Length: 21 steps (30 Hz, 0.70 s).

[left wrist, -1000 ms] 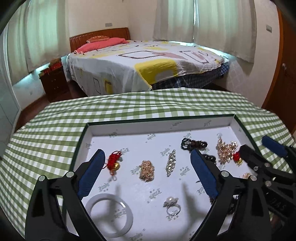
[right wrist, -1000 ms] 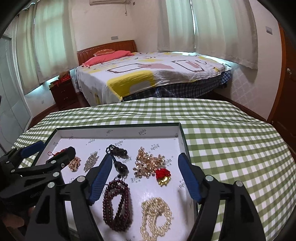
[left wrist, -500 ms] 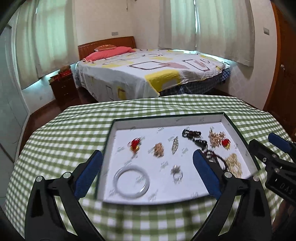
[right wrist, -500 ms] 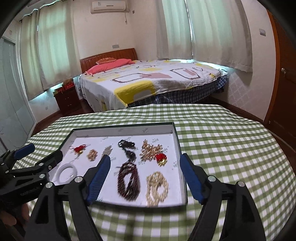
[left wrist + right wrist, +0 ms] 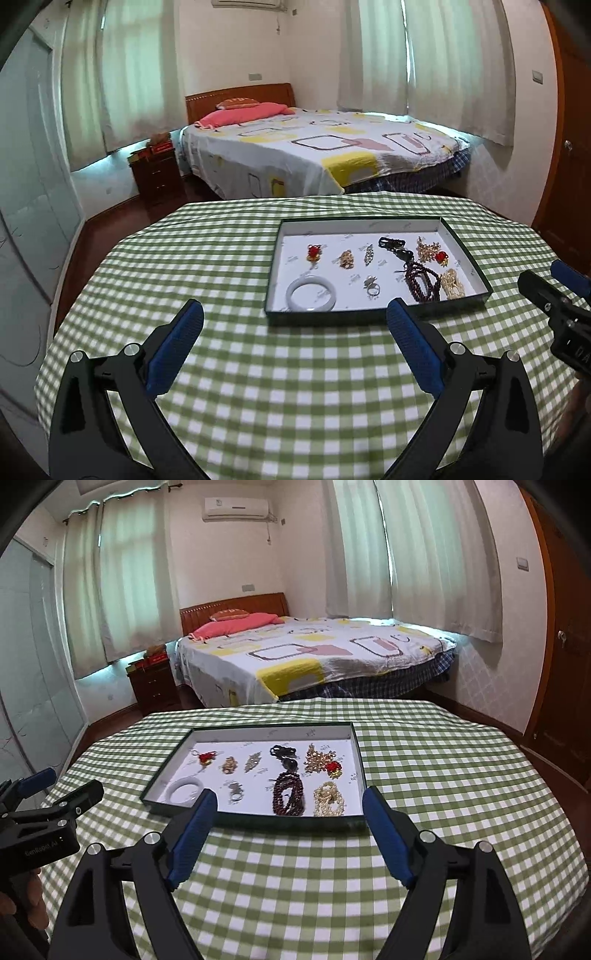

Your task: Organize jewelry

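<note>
I judge the sorting all but finished: every piece lies laid out inside the shallow dark-rimmed white tray (image 5: 463, 243) on the green-checked surface (image 5: 221, 266) (nothing strays outside). My left tool (image 5: 293, 347) and right tool (image 5: 288, 830) have just been spreading, both empty, with the tray ahead of them and apart.

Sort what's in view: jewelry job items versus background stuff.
Job:
tray
white bangle
ring
dark red beads
pearl strand
red charm

Background:
bed
nightstand
curtains
checked tablecloth
</note>
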{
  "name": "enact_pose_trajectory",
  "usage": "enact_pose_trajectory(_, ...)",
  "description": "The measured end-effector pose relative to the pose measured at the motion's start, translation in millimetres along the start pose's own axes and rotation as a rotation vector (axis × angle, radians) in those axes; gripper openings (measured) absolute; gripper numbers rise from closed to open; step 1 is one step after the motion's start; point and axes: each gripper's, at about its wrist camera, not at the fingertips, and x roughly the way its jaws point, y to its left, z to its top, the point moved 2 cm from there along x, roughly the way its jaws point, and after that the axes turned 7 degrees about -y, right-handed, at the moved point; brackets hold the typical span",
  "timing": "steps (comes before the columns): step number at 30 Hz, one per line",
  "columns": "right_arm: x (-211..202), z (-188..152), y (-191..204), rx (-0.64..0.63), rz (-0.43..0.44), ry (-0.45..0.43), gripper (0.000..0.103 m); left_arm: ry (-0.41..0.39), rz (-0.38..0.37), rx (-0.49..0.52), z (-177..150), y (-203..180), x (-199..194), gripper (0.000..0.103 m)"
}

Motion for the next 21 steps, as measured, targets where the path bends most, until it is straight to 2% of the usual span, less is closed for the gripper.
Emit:
enact_pose_trajectory(8, -44, 5, 10, -0.017, 0.019, -0.057, 0.079, -0.032, 0.017, -0.034, -6, 15, -51, 0.097)
enact_pose_trajectory(15, -75, 8, 17, -0.041, 0.02, -0.106, 0.081, -0.103, 0.015, -0.045, 0, 20, -90, 0.097)
enact_pose_trajectory(21, -91, 12, 20, -0.058, 0.022, -0.138, 0.081, -0.132, 0.003, -0.06, 4, 22, -105, 0.097)
